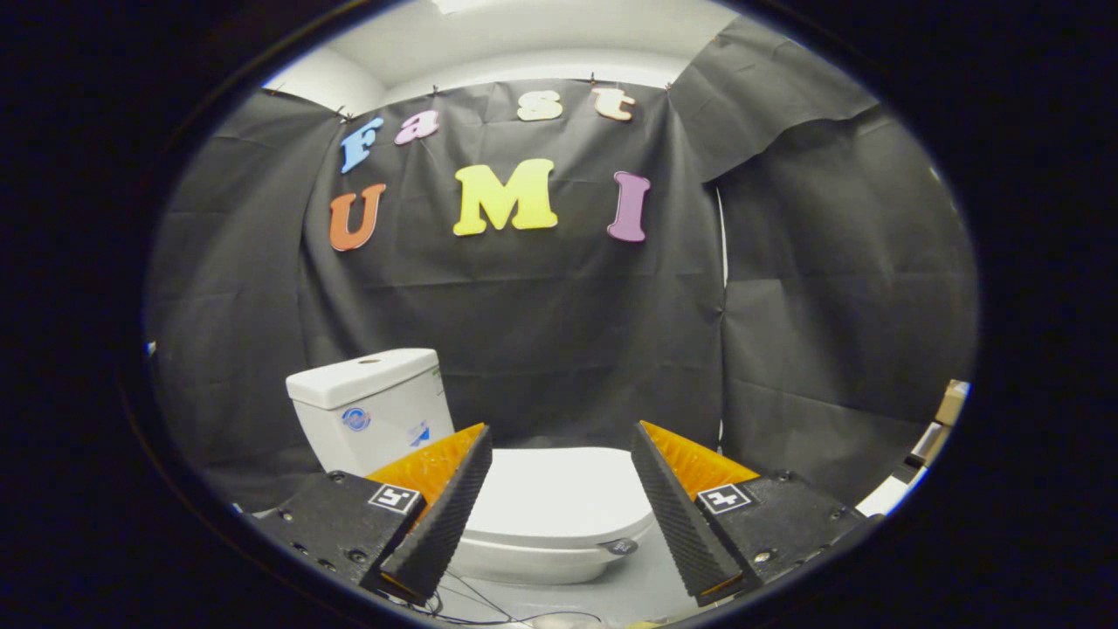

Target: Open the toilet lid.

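Black cloth walled the booth behind a white toilet, its cistern (371, 406) left. The tongs (559, 459) hung released, fingers spread, with the closed toilet lid (559, 494) just ahead. Likely stiff, smooth, hinged plastic; lift at its front edge.

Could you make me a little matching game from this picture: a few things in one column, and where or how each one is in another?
Things:
1. toilet lid
2. tank
3. hand-held gripper
4. cables

States or places:
A. open, holding nothing
B. on the floor below the bowl
C. closed flat, seen between the fingers
D. upright behind the lid, against the black cloth

Pairs: 1-C, 2-D, 3-A, 4-B
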The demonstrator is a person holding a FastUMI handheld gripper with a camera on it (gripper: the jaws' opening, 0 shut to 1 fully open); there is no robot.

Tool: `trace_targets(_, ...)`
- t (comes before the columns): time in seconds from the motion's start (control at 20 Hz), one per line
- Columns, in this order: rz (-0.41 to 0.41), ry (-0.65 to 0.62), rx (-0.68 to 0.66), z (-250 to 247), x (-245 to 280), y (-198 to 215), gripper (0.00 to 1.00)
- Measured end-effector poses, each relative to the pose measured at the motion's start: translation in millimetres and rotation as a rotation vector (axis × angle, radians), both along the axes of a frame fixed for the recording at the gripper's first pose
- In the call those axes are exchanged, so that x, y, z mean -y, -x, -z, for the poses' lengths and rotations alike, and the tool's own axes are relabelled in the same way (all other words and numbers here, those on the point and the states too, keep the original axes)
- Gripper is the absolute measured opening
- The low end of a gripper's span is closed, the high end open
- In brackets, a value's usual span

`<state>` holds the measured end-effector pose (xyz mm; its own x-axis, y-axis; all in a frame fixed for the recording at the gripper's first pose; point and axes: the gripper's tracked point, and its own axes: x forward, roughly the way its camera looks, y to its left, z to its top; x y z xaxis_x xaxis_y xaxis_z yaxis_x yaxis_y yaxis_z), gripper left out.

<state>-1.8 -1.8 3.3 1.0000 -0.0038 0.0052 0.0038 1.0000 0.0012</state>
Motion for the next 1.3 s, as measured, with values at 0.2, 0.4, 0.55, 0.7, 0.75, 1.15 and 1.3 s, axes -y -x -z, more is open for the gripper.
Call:
trace_targets(0.2, -0.003, 0.001, 0.004, -1, -1, 2, 1.00)
trace_targets(0.4, 0.001, 0.009, -0.008, 3, -1, -2, 1.00)
trace_targets(0.55, -0.002, 0.009, -0.023, 7, -1, -8, 1.00)
trace_targets(0.7, -0.003, 0.016, -0.021, 4, 3, -16, 1.00)
trace_targets(0.75, -0.005, 0.020, -0.018, 3, 5, -21, 1.00)
trace_targets(1.15, -0.006, -0.085, -0.067, 22, 57, -61, 1.00)
trace_targets(1.3, 0.005, -0.146, -0.106, 50, 85, -75, 1.00)
